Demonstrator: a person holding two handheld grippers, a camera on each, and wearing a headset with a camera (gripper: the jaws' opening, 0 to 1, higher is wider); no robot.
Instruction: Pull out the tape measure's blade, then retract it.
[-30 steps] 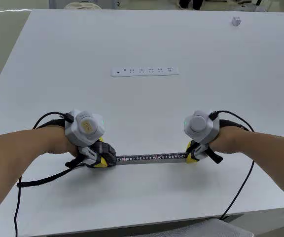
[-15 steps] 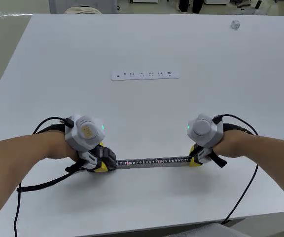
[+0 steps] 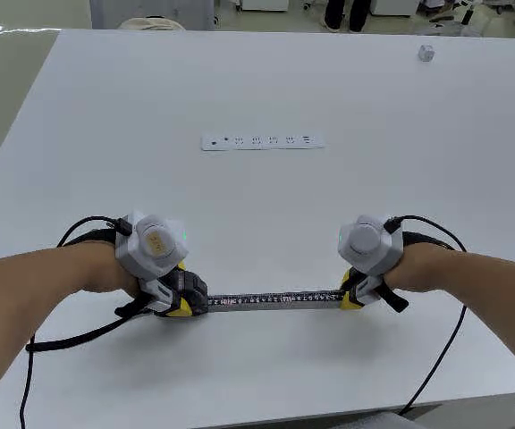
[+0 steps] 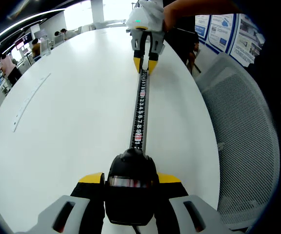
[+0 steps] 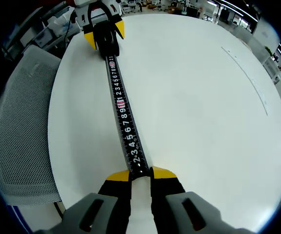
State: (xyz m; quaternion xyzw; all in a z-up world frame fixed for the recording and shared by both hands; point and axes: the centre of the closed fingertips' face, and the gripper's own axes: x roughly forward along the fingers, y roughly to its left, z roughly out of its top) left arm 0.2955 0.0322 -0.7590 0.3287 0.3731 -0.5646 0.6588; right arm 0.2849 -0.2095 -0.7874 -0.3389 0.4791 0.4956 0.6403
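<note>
Since a second ago the right gripper [image 3: 351,295] has drawn slightly farther from the left gripper [image 3: 179,300], so the exposed stretch of the dark steel blade [image 3: 275,298] with pale numerals is a touch longer. Over the last half second it looks much the same. The blade lies flat and straight on the white workbench [image 3: 257,80], at 6 o'clock of the white power strip [image 3: 263,141]. It runs from the black, rounded tape measure case [image 3: 193,290] at its 9 o'clock end to its tip at 3 o'clock. In the left gripper view the left gripper's yellow-tipped jaws are clenched on the case, one on each side. In the right gripper view the right gripper is pinched on the blade's tip, and the numerals climb toward 12 o'clock past a red mark. A grey mesh chair [image 5: 23,126] sits at 9 o'clock there.
</note>
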